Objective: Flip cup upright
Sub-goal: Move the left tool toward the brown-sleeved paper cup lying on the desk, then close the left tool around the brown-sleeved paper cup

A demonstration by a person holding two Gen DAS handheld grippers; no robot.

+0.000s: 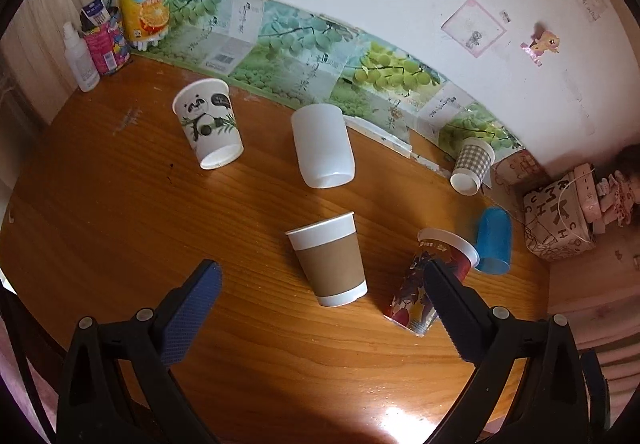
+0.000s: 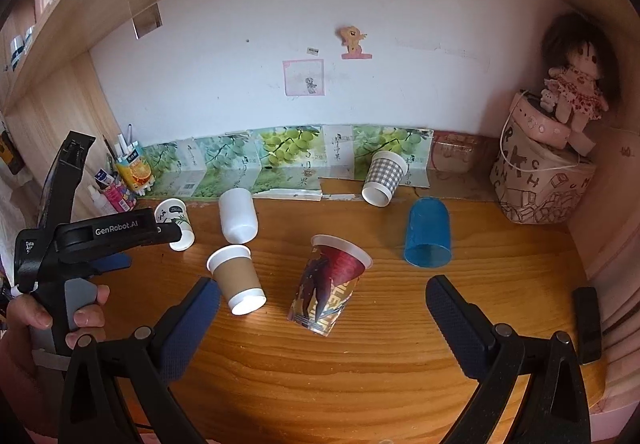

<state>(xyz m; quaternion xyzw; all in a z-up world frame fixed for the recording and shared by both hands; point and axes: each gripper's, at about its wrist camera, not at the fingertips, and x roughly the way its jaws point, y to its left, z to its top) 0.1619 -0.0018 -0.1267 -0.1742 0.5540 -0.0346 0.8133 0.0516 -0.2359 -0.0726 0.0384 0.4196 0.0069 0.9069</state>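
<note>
1. Readable text: "GenRobot.AI" on the left gripper's body in the right wrist view, small "Data" print beside it. Large letters (R, K, H, M, C) on the patterned box [image 2: 536, 184] at far right. The taped wall note and the carton lettering are too small for us to read.
2. We count six cups on the wooden desk [image 1: 120, 224]: panda cup [image 1: 208, 124], white plastic cup [image 1: 322, 146], checked cup [image 1: 472, 164], blue cup [image 1: 494, 242], brown-sleeve cup [image 1: 330, 264], red printed cup [image 1: 428, 280].
3. All six appear to stand mouth down. The checked cup tilts against the grape-print panels [image 1: 372, 68] at the far edge.
4. Brown-sleeve cup sits near centre, directly ahead of the left gripper [image 1: 320, 284] and between its fingers in that view, not touched.
5. Red printed cup is just right of it; the left gripper's right finger overlaps it in the picture, contact not clear.
6. Left gripper: jaws spread wide, holding nothing.
7. Right gripper [image 2: 320, 296]: jaws spread wide, holding nothing, red printed cup ahead of it.
8. One hand [image 2: 48, 316] grips the left gripper's handle.
9. Far left corner: one orange juice carton [image 1: 146, 12] holding pens, one pink pen pot [image 1: 106, 42], one white bottle [image 1: 82, 60].
10. One doll [image 2: 576, 84] sits on top of the box.
</note>
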